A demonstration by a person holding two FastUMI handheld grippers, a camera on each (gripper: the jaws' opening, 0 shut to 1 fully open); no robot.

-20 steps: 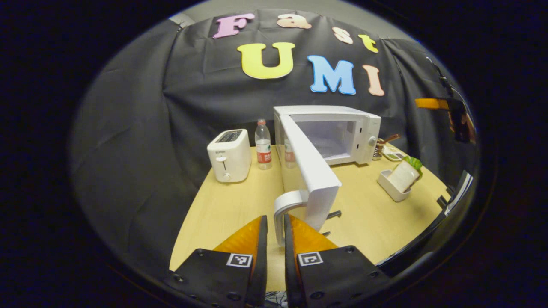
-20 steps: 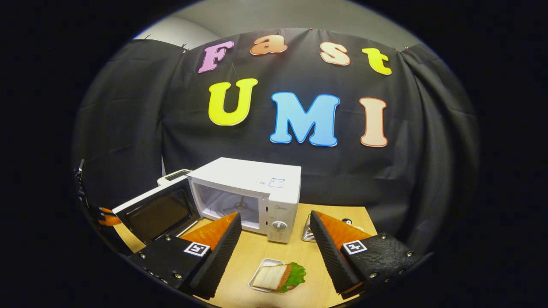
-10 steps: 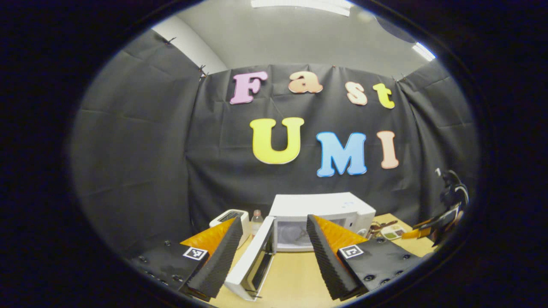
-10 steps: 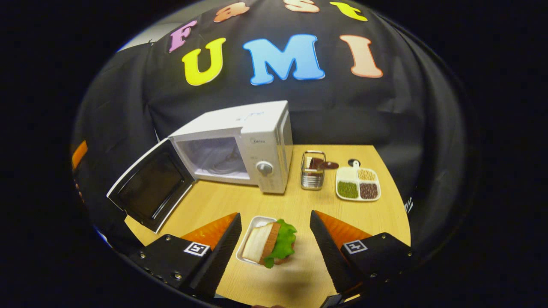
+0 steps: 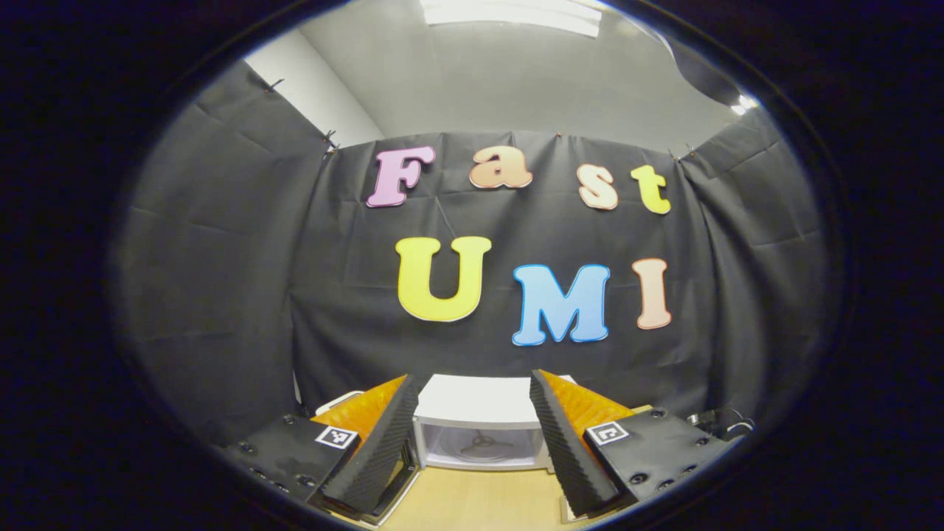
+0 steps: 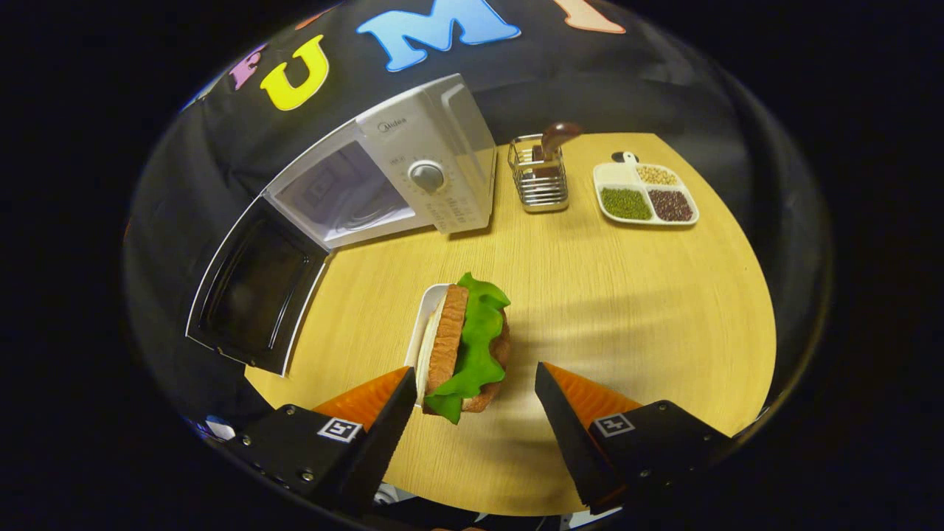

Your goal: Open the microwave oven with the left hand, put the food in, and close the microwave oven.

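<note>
Right claw [image 6: 472, 413] is spread wide and holding nothing, hanging over the near part of the round light-wood desk [image 6: 627, 317]. Just past its fingertips, lined up with the gap between them, sits the sandwich [image 6: 464, 346]: pale bread slices, a brown filling and a floppy green lettuce leaf, standing on edge in a small white rectangular tray [image 6: 426, 324]. Neither finger is touching it, though the left one comes pretty close to the tray's near end.

Further back toward the far left edge of the desk is the white box-shaped microwave oven [image 6: 413, 177], and it's already open. Its dark-windowed door [image 6: 254, 291] is swung right out to the left, so you can see straight into the pale cavity. Just to the right of the microwave stands a little silver wire basket [image 6: 538, 181] with a brown handle sticking up out of it. Right of that, near the far right edge, there's a white three-part dish [image 6: 647, 195] with green, dark red and tan grains in the sections.

Left claw [image 5: 472, 442] is also wide open and empty, held low and pointing pretty much level at the microwave, whose white top and lit cavity with the turntable hub show between its fingers.
</note>
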